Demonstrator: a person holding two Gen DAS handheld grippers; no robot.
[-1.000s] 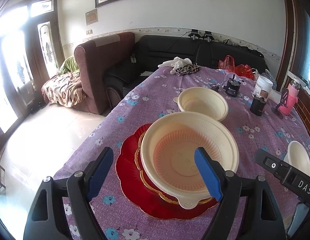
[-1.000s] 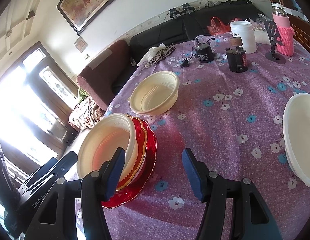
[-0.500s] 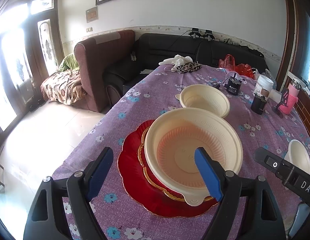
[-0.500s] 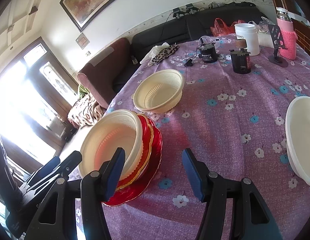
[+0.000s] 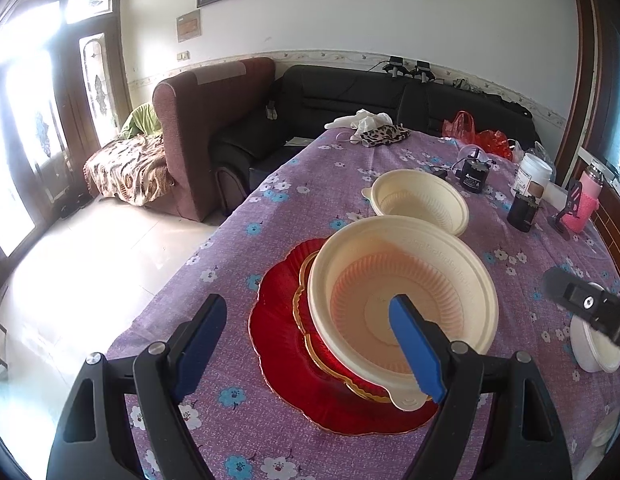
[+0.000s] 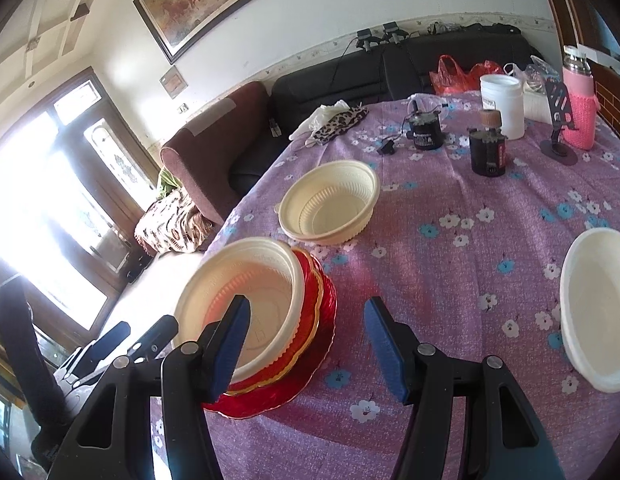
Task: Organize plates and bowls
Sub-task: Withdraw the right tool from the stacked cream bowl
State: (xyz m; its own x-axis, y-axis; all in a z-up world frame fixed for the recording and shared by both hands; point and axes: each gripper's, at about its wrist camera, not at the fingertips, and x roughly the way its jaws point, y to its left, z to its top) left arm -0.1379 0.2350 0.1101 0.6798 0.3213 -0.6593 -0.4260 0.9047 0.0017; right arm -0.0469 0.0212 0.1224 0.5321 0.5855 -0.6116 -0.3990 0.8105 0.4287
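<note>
Two grippers hover over a table (image 5: 238, 240) covered in purple flowered cloth. The left gripper (image 5: 310, 340) has its jaws spread wide and holds nothing; one blue finger sits in front of the near bowl (image 5: 402, 284), the other hangs over bare cloth. The right gripper (image 6: 306, 344) is likewise spread apart and empty, its left finger overlapping the bowl's (image 6: 246, 296) rim in the picture, though contact cannot be judged.

That cream bowl rests on a small gold-rimmed plate (image 5: 306, 284), which lies on a large red plate (image 5: 286, 344), the three forming one stack near the table's edge. A second cream bowl (image 5: 420, 202) stands just beyond the stack, apart from it in the right wrist view (image 6: 330, 204). A white bowl (image 6: 594, 312) sits well off to the right side of the table, and shows partly behind the other gripper's arm in the left wrist view (image 5: 590, 348).

Farther back stand a black jar (image 6: 488, 152), a white tub (image 6: 502, 106), a pink bottle (image 6: 580, 100) and a small black device (image 6: 426, 132). A leopard-print cloth (image 6: 342, 122) lies at the far edge. Behind the table are a black sofa (image 5: 350, 92) and a brown armchair (image 5: 206, 120).
</note>
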